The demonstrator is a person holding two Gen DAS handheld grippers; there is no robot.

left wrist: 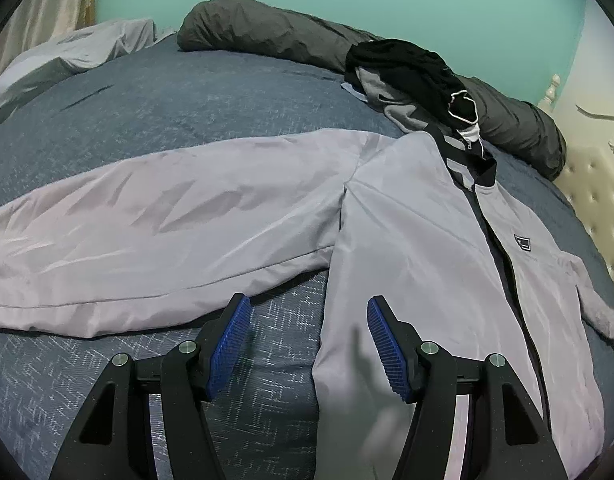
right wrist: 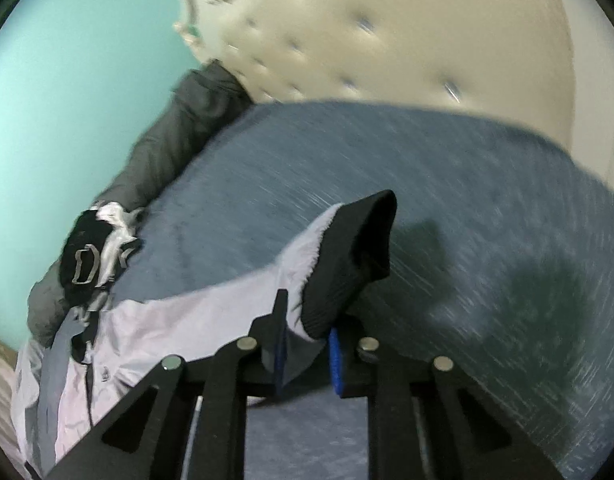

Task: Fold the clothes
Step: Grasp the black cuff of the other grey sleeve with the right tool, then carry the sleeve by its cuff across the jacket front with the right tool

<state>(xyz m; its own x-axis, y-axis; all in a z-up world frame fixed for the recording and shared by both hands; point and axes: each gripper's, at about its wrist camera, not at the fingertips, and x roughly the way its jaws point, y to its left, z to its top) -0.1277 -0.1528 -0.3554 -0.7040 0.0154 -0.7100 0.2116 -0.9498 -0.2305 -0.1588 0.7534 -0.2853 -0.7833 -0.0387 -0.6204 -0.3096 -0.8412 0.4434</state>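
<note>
A pale lilac jacket [left wrist: 407, 220] with a dark zip and black collar lies flat on the blue bedspread [left wrist: 167, 104], front up. One sleeve [left wrist: 155, 216] stretches out to the left. My left gripper [left wrist: 307, 312] hovers open over the jacket's side edge below the armpit, nothing between its blue pads. In the right wrist view the jacket's other sleeve [right wrist: 227, 300] is lifted off the bed by its end. My right gripper [right wrist: 307, 328] is shut on that sleeve just behind the black ribbed cuff [right wrist: 355, 256], which sticks out past the fingers.
A rolled dark grey duvet [left wrist: 291, 36] runs along the far side of the bed beside a teal wall. A heap of black and grey clothes [left wrist: 411, 76] sits near the jacket's collar. A cream tufted headboard [right wrist: 387, 40] bounds the bed's end. Grey bedding [left wrist: 67, 56] lies far left.
</note>
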